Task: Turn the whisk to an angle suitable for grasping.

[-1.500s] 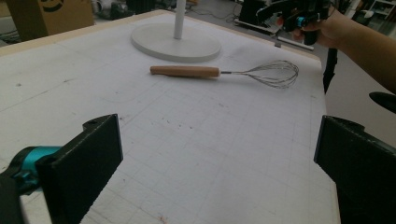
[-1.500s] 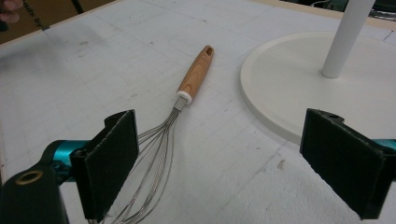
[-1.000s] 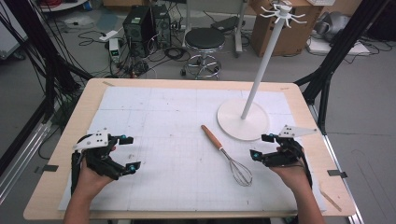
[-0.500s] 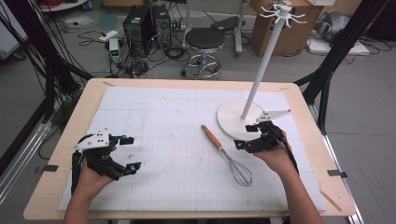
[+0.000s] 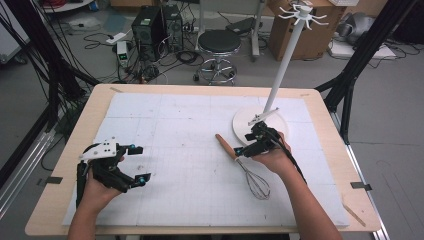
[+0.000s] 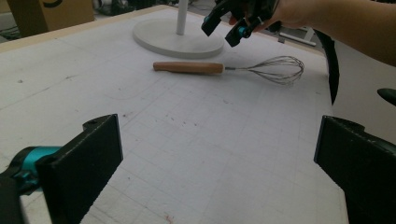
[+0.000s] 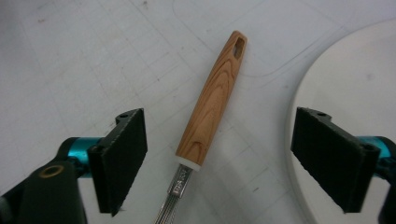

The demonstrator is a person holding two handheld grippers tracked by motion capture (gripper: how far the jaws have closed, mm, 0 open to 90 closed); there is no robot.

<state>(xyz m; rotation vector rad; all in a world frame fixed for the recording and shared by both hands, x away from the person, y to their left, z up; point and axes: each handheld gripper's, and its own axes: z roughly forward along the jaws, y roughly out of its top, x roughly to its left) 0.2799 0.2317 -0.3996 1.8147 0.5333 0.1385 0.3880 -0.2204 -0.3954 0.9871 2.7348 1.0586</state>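
Whisk [image 5: 243, 164] lies flat on the desk [image 5: 165, 220] toward its right edge, just beside the stand's round base [image 5: 243, 120]. Right hand-held gripper [image 5: 248, 143] hovers over its wooden handle [image 7: 212, 105] — jaws just closing, apart, untouched. Left hand-held gripper [image 5: 136, 163] gapes empty near the left edge.

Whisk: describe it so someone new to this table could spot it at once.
On the white gridded mat that covers the wooden table, look near the round base of the white hook stand at the far right. The whisk lies flat just in front of that base, under the right gripper. It alone has a wooden handle with a hanging hole and a wire balloon head.
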